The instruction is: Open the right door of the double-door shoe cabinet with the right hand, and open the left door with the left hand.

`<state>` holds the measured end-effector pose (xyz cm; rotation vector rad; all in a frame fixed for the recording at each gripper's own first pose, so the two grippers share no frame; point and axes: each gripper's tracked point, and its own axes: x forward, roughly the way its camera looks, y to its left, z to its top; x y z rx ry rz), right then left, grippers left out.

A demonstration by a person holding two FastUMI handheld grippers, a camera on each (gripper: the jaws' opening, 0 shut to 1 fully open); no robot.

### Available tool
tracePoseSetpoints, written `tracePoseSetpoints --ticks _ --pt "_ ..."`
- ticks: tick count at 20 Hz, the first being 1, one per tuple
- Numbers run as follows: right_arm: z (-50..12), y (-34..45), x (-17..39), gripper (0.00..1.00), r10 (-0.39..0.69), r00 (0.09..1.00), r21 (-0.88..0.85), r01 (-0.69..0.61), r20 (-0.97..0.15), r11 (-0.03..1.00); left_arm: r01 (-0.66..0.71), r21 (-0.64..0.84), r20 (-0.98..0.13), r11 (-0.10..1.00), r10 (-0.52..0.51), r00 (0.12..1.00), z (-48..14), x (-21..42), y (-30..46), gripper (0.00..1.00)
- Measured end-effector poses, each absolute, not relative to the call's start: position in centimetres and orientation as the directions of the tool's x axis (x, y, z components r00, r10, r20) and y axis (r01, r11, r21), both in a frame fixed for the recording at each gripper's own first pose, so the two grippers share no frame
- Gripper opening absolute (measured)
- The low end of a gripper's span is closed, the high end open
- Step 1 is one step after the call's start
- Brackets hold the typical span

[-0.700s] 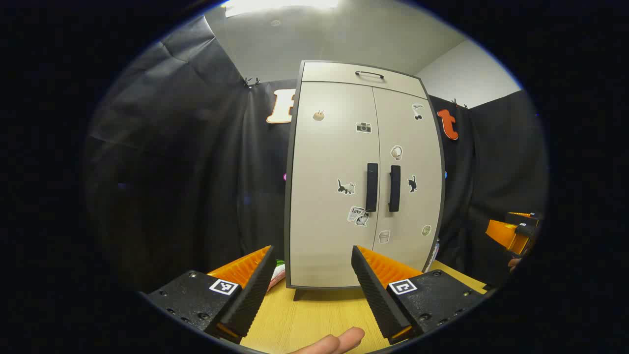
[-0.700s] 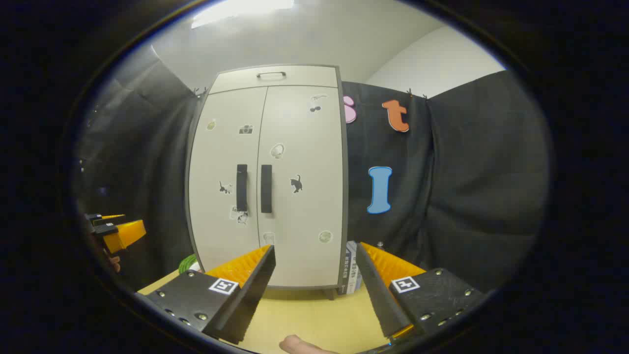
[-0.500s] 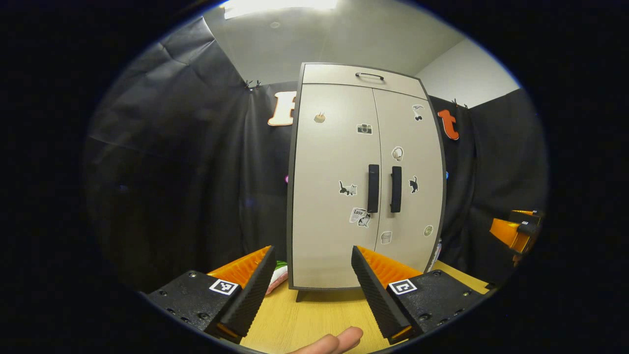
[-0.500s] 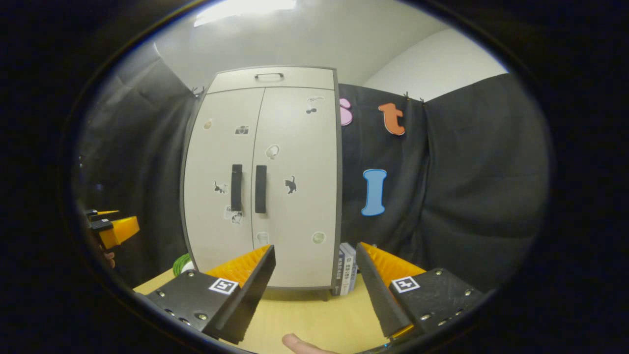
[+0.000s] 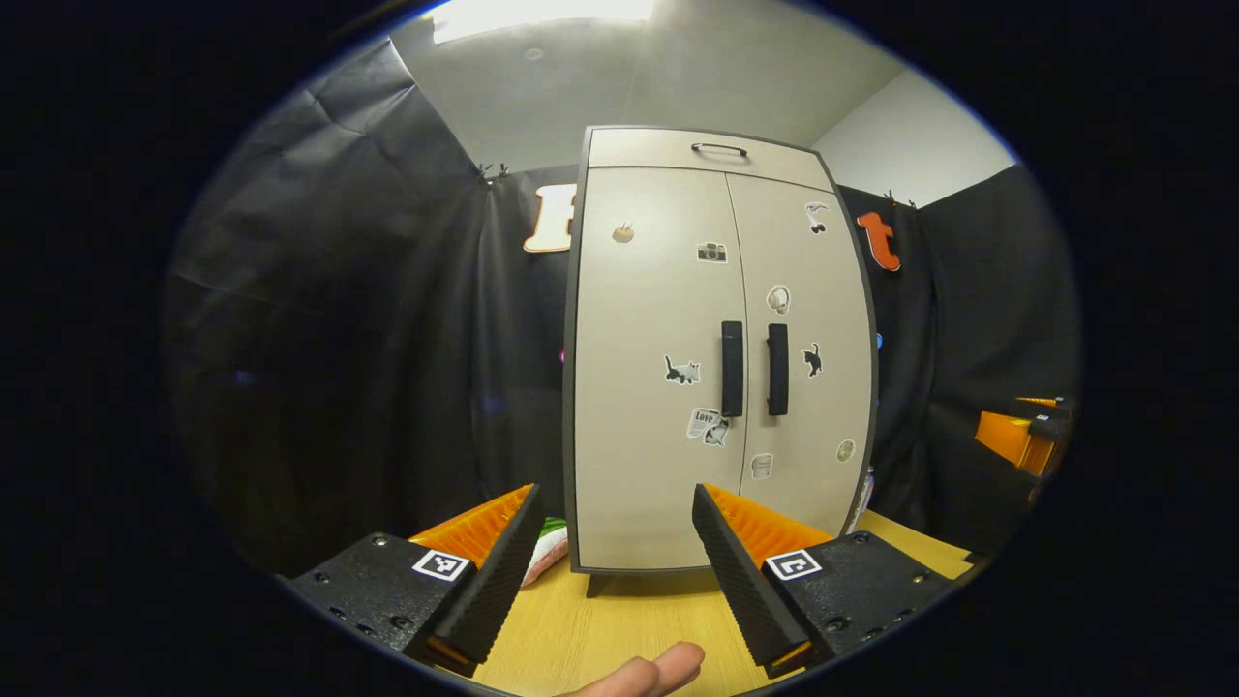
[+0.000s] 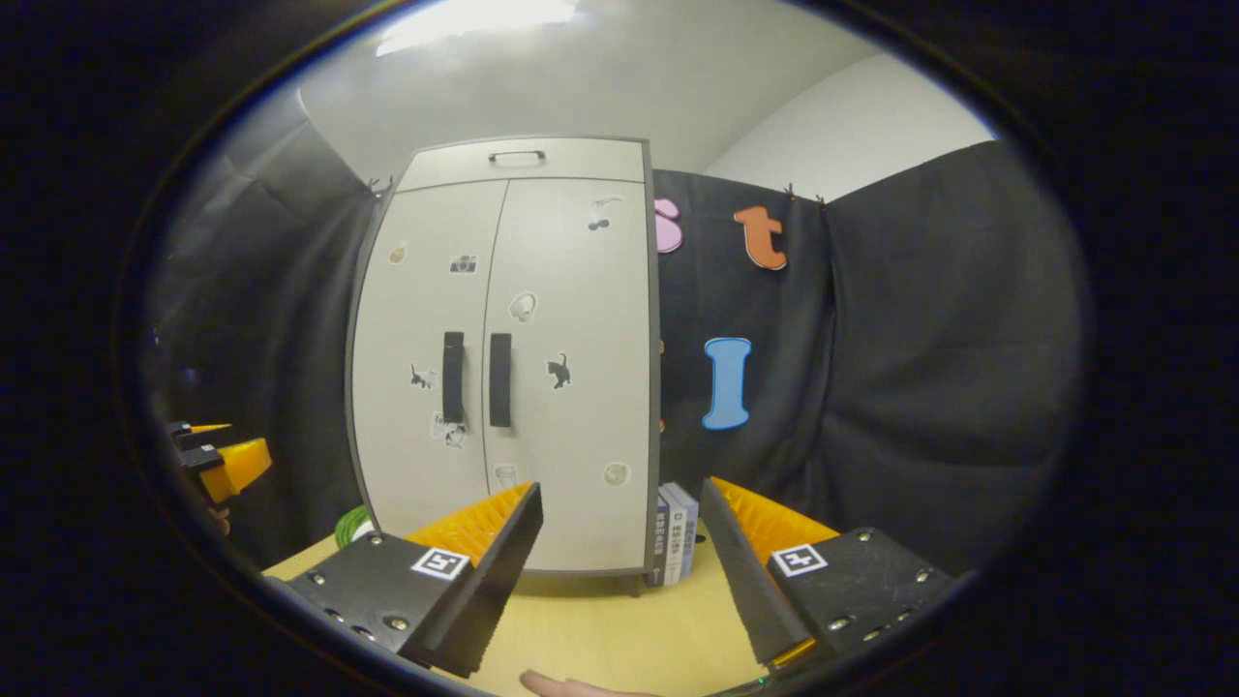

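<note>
On the wooden table (image 5: 619, 620), one shoe cabinet (image 5: 716, 358), two closed doors, two handles, both tongs released.

The left tool (image 5: 612, 566) was held level with its two fingers spread wide apart, gripping nothing. The right tool (image 6: 619, 571) was likewise spread and unloaded. A fingertip (image 5: 668, 668) showed beneath the left tool.
</note>
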<state>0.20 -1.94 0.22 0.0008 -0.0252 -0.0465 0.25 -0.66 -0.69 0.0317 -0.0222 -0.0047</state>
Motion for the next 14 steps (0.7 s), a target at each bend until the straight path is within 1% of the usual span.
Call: tracePoseSetpoints --ticks 3,4,7,11,14 --pt "-0.1 -1.2 1.2 0.98 -0.031 0.999 0.007 0.031 0.017 1.0 0.013 0.033 0.016 0.999 -0.014 1.0 -1.1 0.4 -0.5 0.95" --pt "-0.2 -1.0 1.7 0.98 -0.03 1.0 0.009 0.029 0.011 1.0 0.021 0.025 0.016 0.999 -0.021 1.0 -1.2 0.6 -0.6 0.93" --pt "-0.5 -0.2 3.7 0.98 -0.014 1.0 0.013 0.014 -0.008 1.0 0.031 -0.002 0.016 1.0 -0.031 0.999 -1.5 0.6 -0.2 0.95" --pt "-0.7 2.0 7.8 0.98 0.029 0.999 0.034 -0.027 -0.04 0.999 0.016 0.01 0.009 1.0 -0.016 1.0 -2.2 1.0 0.8 0.96" --pt "-0.2 4.2 11.6 0.97 0.069 0.996 0.029 -0.068 -0.051 0.997 0.023 0.014 -0.002 1.0 -0.023 1.0 -2.9 1.2 0.8 0.95"
